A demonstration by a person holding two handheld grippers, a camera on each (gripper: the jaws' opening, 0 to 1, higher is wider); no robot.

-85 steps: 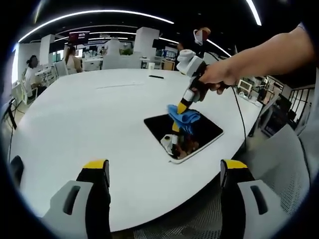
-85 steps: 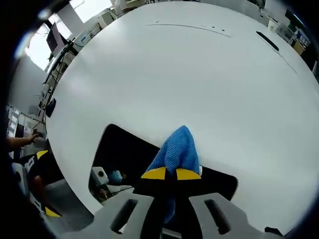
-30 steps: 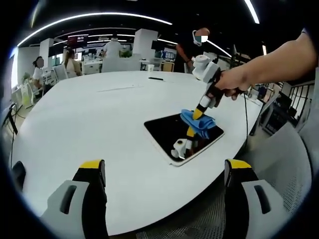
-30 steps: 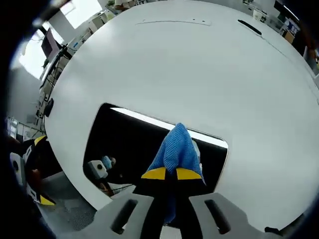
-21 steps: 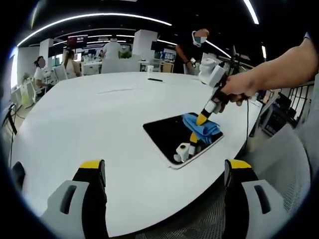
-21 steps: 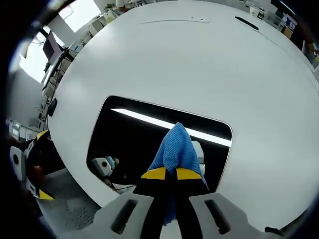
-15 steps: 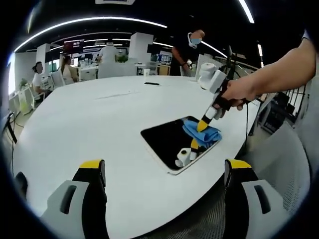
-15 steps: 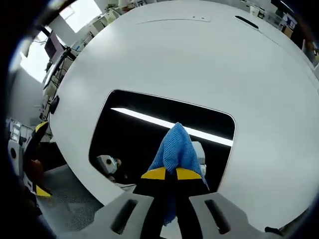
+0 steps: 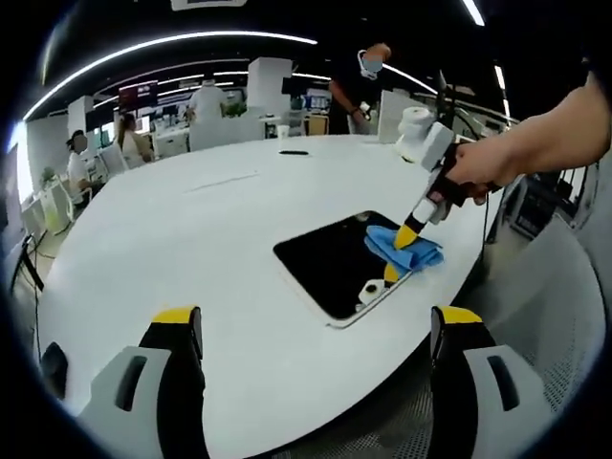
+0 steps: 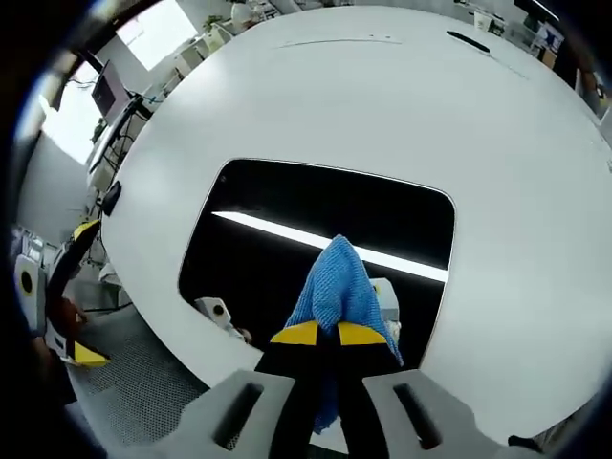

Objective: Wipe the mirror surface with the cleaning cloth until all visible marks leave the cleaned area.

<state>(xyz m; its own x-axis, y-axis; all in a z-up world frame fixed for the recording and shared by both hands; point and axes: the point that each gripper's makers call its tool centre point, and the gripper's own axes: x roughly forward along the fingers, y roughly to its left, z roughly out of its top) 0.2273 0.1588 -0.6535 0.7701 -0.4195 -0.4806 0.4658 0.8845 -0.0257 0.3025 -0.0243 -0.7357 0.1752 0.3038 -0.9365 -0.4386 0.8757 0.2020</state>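
Observation:
A dark rectangular mirror (image 9: 330, 263) lies flat on the round white table (image 9: 191, 249), close to its right edge. A blue cleaning cloth (image 9: 409, 251) rests on the mirror's right end. A hand holds my right gripper (image 9: 408, 235), which points down and is shut on the cloth. In the right gripper view the cloth (image 10: 335, 285) bulges out above the closed yellow tips of my right gripper (image 10: 320, 334), pressed to the mirror (image 10: 306, 206), which reflects a ceiling light strip. My left gripper (image 9: 317, 320) is open and holds nothing, hanging over the table's near edge.
A slim black object (image 9: 294, 152) lies far across the table. Several people sit or stand at desks beyond the table. The table rim runs just past the mirror's right side, with a mesh chair seat (image 9: 382, 430) below it. The left gripper's yellow tips (image 10: 78, 232) show at the left.
The right gripper has drawn the cloth along the mirror toward its right end, nearer the table edge. The left gripper stays open; its view has shifted slightly.

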